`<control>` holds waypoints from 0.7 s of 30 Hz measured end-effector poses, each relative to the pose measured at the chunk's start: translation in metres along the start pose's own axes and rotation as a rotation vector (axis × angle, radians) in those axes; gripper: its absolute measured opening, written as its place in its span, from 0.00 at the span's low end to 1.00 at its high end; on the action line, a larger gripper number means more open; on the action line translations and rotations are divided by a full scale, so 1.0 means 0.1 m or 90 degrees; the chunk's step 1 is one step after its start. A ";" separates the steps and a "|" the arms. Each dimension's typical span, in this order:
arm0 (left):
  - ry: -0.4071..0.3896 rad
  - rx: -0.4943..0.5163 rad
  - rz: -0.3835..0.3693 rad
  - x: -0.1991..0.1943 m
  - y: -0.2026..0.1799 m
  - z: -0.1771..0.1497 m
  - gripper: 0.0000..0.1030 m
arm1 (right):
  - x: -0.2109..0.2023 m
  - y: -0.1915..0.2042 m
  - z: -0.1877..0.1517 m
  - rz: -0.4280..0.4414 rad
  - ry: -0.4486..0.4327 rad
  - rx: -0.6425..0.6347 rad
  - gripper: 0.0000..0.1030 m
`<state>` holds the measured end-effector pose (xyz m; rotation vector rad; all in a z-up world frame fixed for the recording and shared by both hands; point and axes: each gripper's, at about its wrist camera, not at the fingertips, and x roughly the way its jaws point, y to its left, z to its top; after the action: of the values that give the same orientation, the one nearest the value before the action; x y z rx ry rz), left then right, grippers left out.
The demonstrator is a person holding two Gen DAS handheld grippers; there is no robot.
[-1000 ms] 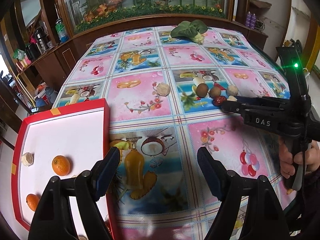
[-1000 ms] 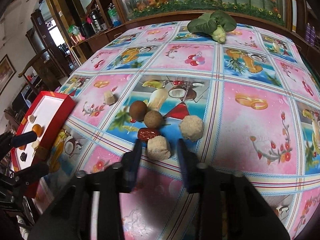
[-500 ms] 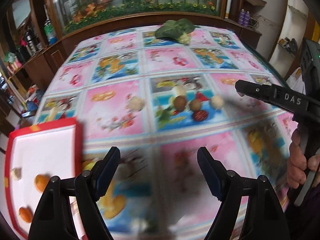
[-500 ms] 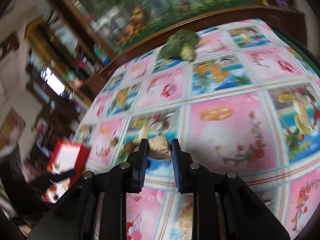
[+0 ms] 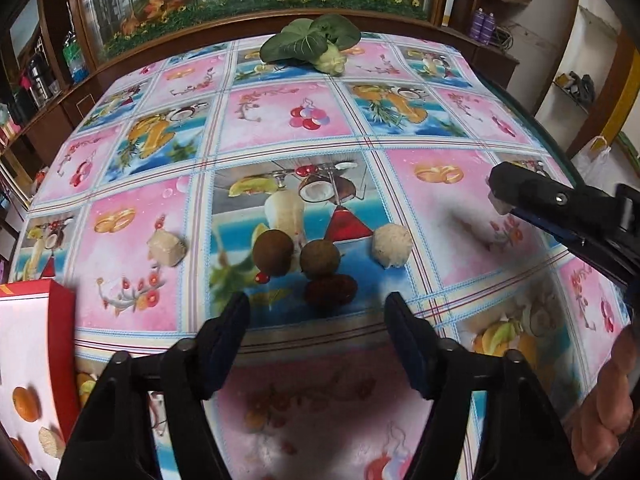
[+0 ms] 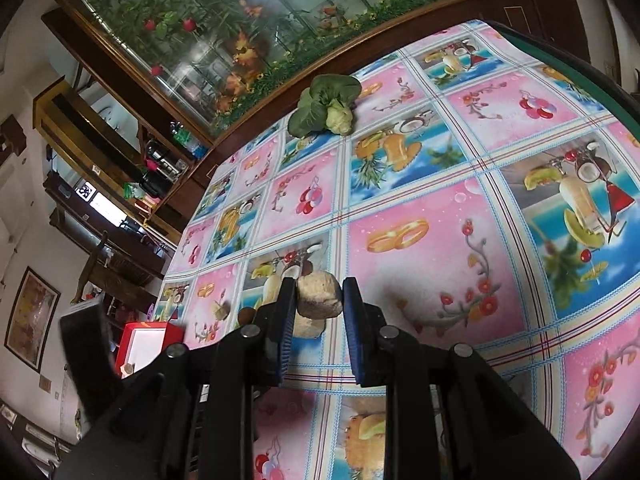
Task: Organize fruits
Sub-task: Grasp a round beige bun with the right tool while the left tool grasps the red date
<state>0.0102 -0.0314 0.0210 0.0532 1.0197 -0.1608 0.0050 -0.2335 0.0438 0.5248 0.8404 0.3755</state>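
My right gripper (image 6: 319,295) is shut on a beige peeled fruit chunk (image 6: 319,296), lifted above the table; it shows at the right edge of the left wrist view as the right gripper (image 5: 500,196). My left gripper (image 5: 318,312) hangs open just before a dark red date (image 5: 330,290). Behind the date lie two brown round fruits (image 5: 274,253) (image 5: 320,259), with a beige chunk (image 5: 391,246) to their right and another beige piece (image 5: 167,248) to the left. A red tray (image 5: 60,344) at lower left holds oranges (image 5: 25,404) and a beige piece (image 5: 51,442).
A leafy green vegetable (image 5: 316,42) lies at the table's far edge, also visible as the vegetable (image 6: 326,106). A fruit-print tablecloth (image 5: 440,200) covers the table. Wooden cabinets and a glass display stand behind. A hand (image 5: 608,408) holds the right gripper's handle.
My left gripper moved forward and right from the tray toward the fruit cluster. My right gripper closed on a beige chunk, lifted it off the table and swung right.
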 end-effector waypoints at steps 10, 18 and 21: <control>-0.014 0.009 -0.014 0.09 -0.01 -0.01 0.27 | 0.01 -0.01 0.01 -0.001 -0.001 -0.001 0.25; -0.038 -0.002 -0.011 -0.11 0.04 -0.10 0.27 | 0.06 -0.01 0.00 -0.006 0.007 -0.015 0.25; -0.068 -0.006 0.002 -0.34 0.12 -0.18 0.27 | 0.05 0.03 -0.01 -0.002 0.001 -0.031 0.25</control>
<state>-0.0211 -0.0140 0.0402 0.0372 0.9142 -0.1537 0.0065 -0.2281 0.0418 0.4781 0.8307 0.3926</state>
